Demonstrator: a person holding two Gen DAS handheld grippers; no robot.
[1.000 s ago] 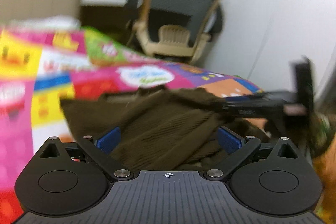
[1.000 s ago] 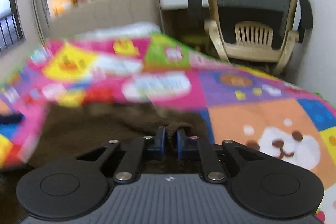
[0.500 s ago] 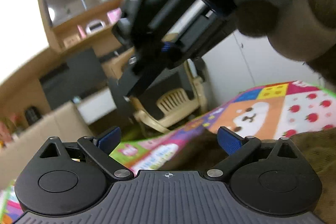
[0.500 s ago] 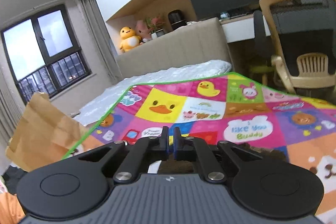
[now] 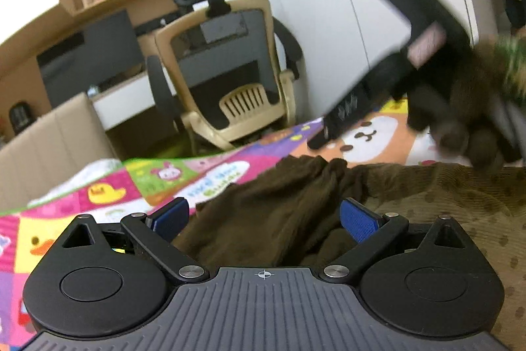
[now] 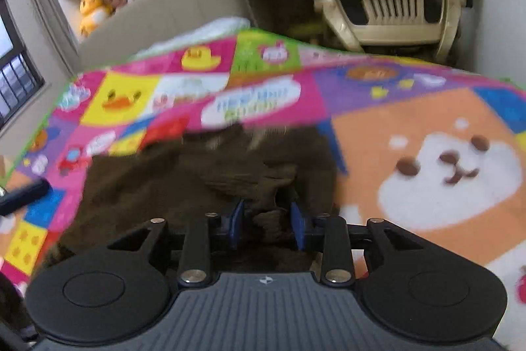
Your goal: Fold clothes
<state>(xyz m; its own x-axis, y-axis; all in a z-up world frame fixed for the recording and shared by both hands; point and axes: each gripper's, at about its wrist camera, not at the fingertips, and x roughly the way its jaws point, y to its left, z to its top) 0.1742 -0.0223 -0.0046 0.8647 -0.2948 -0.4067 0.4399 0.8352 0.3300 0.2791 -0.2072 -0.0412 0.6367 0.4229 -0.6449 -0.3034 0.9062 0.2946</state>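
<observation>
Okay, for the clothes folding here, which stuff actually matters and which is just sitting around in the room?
Part of the job:
- brown garment, rumpled on the mat
- play mat under it
- left tool, open
- right tool, jaws just opening, cloth between them

Just lying about:
- office chair
- duck toy on the shelf
- monitor

A bright cartoon play mat (image 6: 411, 127) covers the bed, and a crumpled brown sweater (image 6: 184, 180) lies on it.
</observation>
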